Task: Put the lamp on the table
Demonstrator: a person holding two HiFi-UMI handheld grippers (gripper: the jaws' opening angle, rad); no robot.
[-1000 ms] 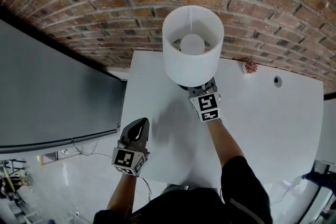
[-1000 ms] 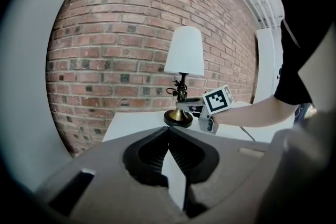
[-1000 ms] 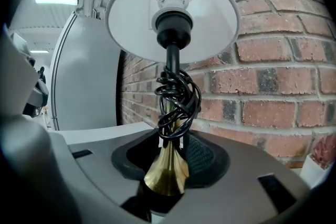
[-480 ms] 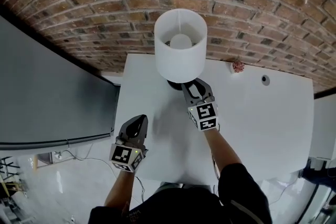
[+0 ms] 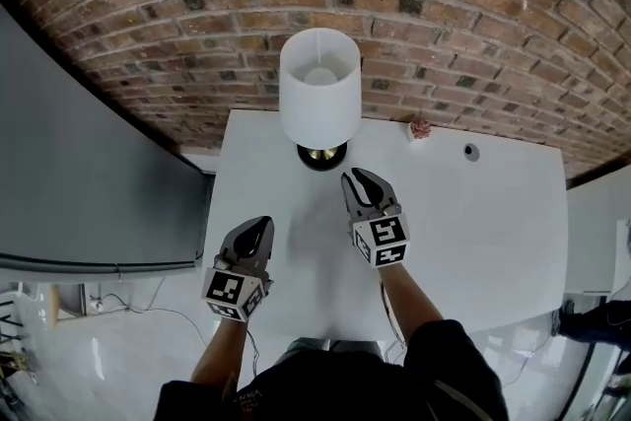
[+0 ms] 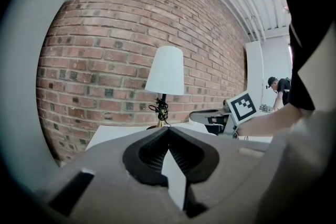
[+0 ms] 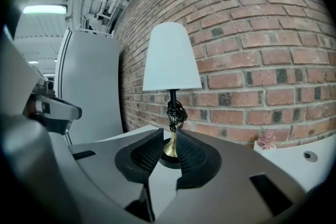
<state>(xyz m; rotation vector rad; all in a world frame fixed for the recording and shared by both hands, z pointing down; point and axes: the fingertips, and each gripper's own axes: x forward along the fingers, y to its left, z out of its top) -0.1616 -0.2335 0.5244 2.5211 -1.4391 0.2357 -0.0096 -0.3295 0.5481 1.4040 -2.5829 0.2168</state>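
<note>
The lamp (image 5: 319, 86), with a white shade, a black stem wrapped in cord and a brass foot on a black base, stands upright on the white table (image 5: 473, 212) close to the brick wall. My right gripper (image 5: 356, 180) hangs a short way in front of the base, apart from it. Its jaws are closing with nothing between them. In the right gripper view the lamp (image 7: 170, 57) shows beyond the gap of the right gripper (image 7: 169, 134). My left gripper (image 5: 259, 230) is shut and empty over the table's left part. The left gripper view shows the lamp (image 6: 165, 71) ahead.
A small pink ornament (image 5: 420, 128) and a round hole (image 5: 471, 152) lie near the table's back edge at the right. A grey panel (image 5: 79, 163) stands left of the table. The brick wall (image 5: 473, 5) rises right behind the lamp. A person (image 6: 278, 86) stands far off.
My right gripper has drawn back from the lamp's base toward me and its jaws have narrowed. The lamp stays standing on the table. The left gripper has barely moved.
</note>
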